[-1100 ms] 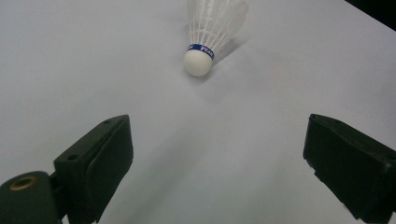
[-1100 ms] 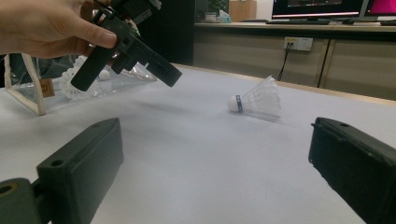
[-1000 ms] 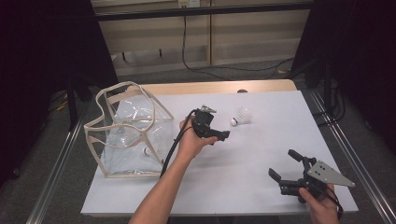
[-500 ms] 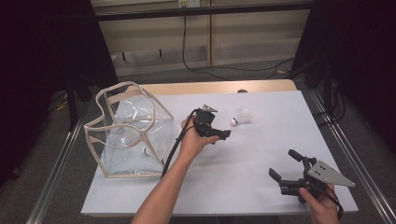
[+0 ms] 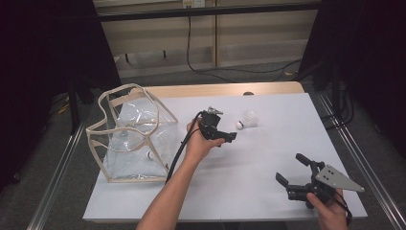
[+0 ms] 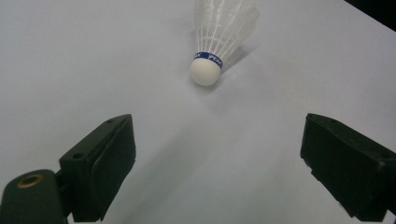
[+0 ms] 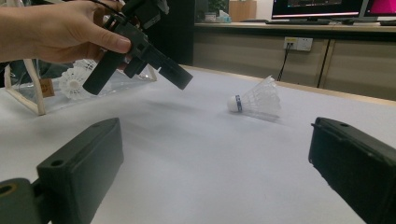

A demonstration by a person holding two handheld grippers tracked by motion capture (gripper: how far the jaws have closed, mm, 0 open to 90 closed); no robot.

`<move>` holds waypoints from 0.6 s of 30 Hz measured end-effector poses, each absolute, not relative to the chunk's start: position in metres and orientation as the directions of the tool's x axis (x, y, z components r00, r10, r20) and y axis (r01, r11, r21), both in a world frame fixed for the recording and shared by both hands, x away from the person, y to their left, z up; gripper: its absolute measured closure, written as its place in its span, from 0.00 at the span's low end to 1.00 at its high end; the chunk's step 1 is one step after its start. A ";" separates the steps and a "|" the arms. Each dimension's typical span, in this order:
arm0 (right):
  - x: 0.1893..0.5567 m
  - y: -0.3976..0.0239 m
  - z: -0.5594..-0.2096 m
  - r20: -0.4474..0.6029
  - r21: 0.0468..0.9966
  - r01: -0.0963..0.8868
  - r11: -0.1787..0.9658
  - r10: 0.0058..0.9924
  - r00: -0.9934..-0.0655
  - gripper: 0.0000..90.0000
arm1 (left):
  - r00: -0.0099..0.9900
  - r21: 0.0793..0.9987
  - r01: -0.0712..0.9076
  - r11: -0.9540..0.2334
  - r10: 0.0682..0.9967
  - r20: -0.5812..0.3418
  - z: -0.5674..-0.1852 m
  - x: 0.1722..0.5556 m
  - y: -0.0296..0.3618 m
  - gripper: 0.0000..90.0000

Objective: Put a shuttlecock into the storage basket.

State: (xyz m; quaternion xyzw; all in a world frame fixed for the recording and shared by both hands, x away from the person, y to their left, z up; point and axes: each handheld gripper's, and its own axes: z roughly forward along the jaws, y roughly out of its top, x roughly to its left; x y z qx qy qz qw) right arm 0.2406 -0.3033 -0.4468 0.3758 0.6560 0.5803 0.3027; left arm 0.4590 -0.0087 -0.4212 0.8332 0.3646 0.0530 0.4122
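Shuttlecock [image 5: 248, 119] lies on its side on the white table [image 5: 268, 158], far of centre, cork pointing left toward the left gripper [image 5: 225, 135], feathers to the right. Left gripper hovers near it, jaws wide apart. Right gripper [image 5: 293, 171] at near right is also wide, empty. One more shuttlecock [image 5: 150, 155] is inside the clear bag [image 5: 125, 136] at left.

Light fell evenly on the white table [image 5: 268, 158] at centre frame; the edges sat dark. Shadows were soft, the jaws at the bottom slightly blurred.
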 end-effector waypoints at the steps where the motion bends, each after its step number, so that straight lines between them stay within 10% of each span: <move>1: 0.241 -0.303 -0.447 0.038 0.989 0.141 0.045 0.845 -0.534 0.03 | 0.730 0.722 0.564 -0.400 0.651 -0.209 -0.421 0.459 -0.009 0.12; 18: 0.240 -0.304 -0.447 0.038 0.989 0.140 0.044 0.845 -0.533 0.03 | 0.737 0.725 0.554 -0.410 0.647 -0.197 -0.423 0.463 -0.019 0.14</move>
